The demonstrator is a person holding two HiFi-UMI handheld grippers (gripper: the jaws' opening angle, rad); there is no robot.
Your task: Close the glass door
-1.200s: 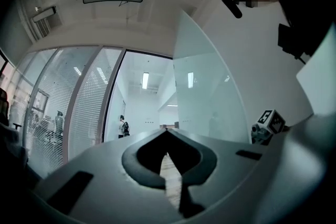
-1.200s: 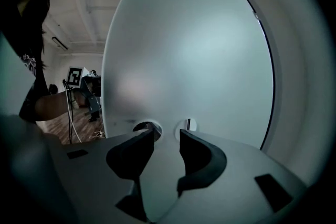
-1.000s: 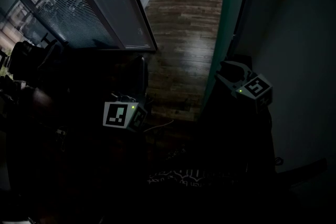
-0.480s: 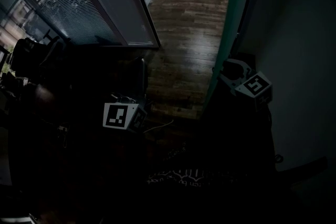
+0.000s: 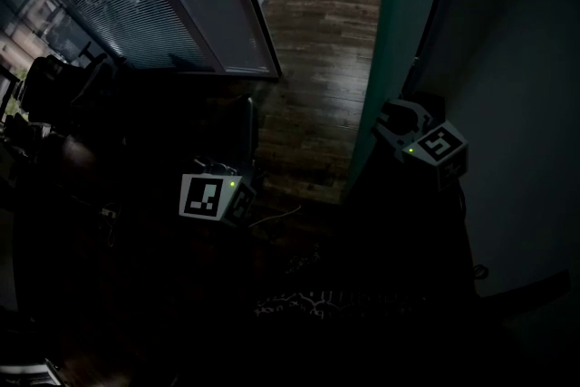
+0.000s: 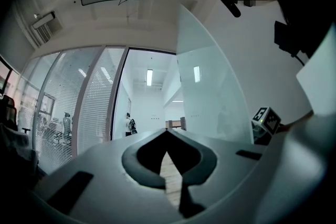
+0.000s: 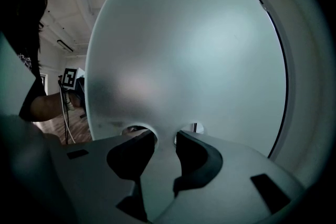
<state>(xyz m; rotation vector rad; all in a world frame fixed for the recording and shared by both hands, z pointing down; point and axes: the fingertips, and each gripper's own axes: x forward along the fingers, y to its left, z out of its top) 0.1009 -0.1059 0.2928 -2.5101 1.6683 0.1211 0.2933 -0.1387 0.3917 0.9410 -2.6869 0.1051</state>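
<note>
the right tongs (image 7: 165, 148) stand partway open with nothing gripped. the frosted glass door (image 7: 199, 50) fills nearly everything straight ahead of them, and its pale pane shows through the gap between the two jaws (whether the tips touch the glass i cannot tell). in the head view these tongs sit right at the door's green edge, the pane running away ahead of them and the wooden floor (image 5: 317, 41) lying to their left.

the left tongs (image 6: 168, 136) are closed tip to tip and empty, with only a thin slit lower down showing floor. the door stands ahead and to the right of them, swung open, and a glass wall with blinds (image 6: 89, 107) is ahead to their left. the right tongs' marker cube (image 6: 266, 119) shows off to their right, near the door. the left tongs are well apart from the door.
</note>
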